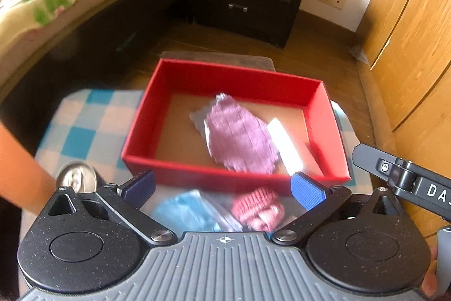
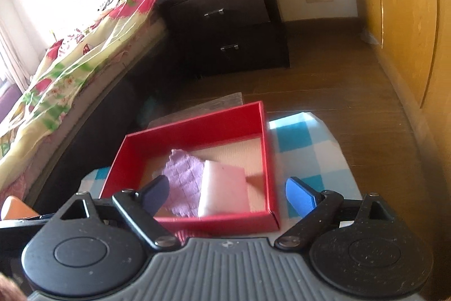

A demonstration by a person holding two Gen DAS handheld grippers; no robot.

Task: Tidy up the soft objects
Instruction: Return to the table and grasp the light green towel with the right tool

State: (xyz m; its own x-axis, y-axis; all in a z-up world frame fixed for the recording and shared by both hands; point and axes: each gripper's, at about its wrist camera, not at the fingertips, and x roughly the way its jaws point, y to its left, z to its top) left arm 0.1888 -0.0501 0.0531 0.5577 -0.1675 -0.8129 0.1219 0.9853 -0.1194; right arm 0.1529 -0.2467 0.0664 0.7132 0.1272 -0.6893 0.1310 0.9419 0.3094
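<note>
Bright daylight from left, glare on bedspread (image 2: 70, 55), motion blur, fisheye-bent edges

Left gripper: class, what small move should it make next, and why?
Probably lower the open left gripper onto the pink cloth just below it and close. That cloth and a blue cloth lie outside the red box, which already holds a purple cloth and a white sponge.

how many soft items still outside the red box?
2 visible: a blue cloth and a pink knit piece, side by side on the checkered cover just before the red box, under the open left tool. More may be hidden.
</note>
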